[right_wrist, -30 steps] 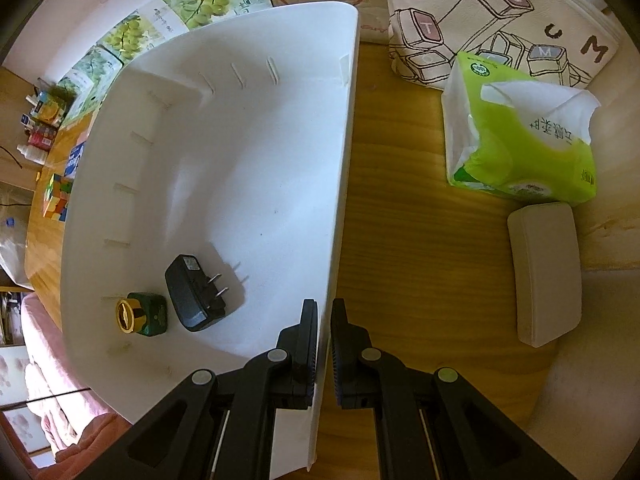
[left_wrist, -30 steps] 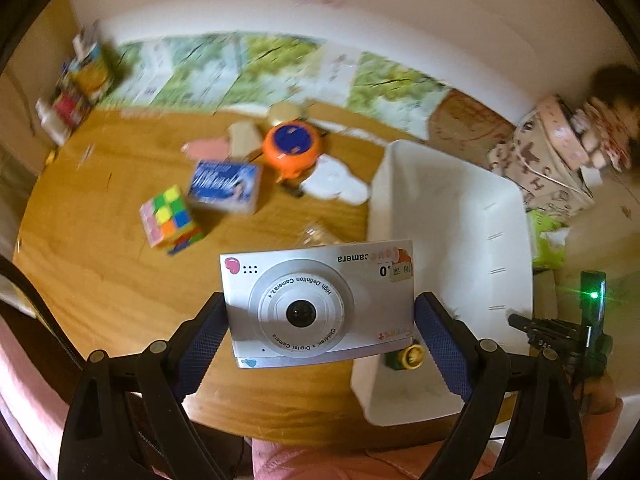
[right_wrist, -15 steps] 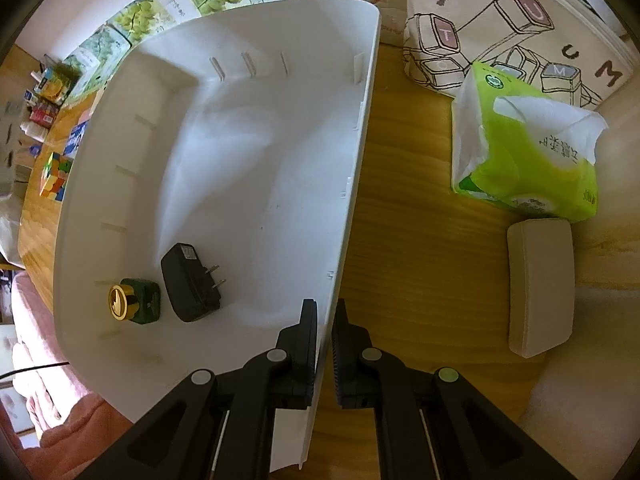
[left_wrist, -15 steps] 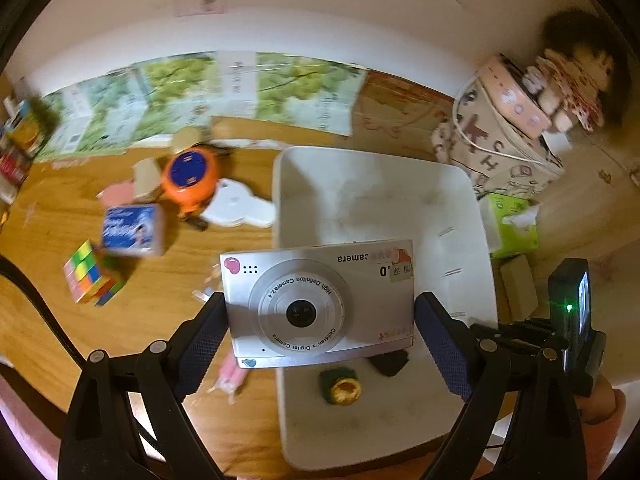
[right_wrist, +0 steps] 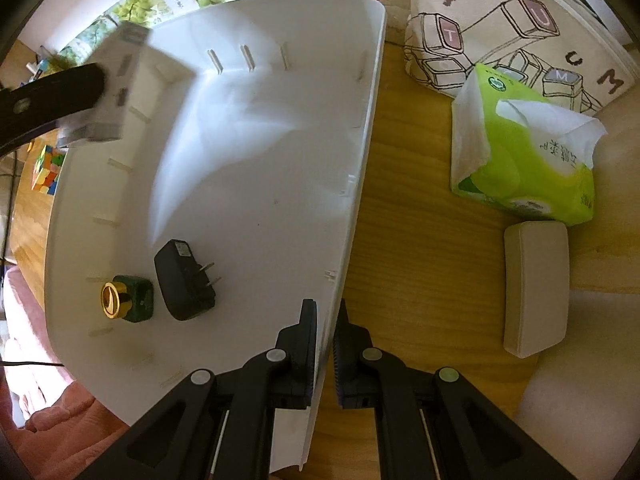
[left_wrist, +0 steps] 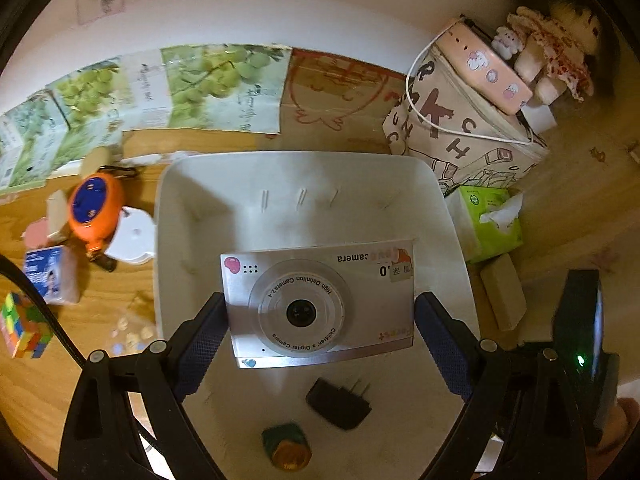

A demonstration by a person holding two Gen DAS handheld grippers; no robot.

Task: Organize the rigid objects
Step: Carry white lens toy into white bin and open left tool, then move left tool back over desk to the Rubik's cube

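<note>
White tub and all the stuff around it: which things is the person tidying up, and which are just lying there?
Part of the tidying:
- silver toy camera, clamped in the left gripper above the tub
- white plastic tub, its wall pinched by the right gripper
- black plug adapter and green gold-capped bottle, inside the tub

Just lying about:
- green tissue pack
- printed canvas bag

We note a wooden tabletop [left_wrist: 100,292] under warm light; grape-printed cartons [left_wrist: 224,88] stand behind it against a plain pale wall [left_wrist: 320,12]
</note>
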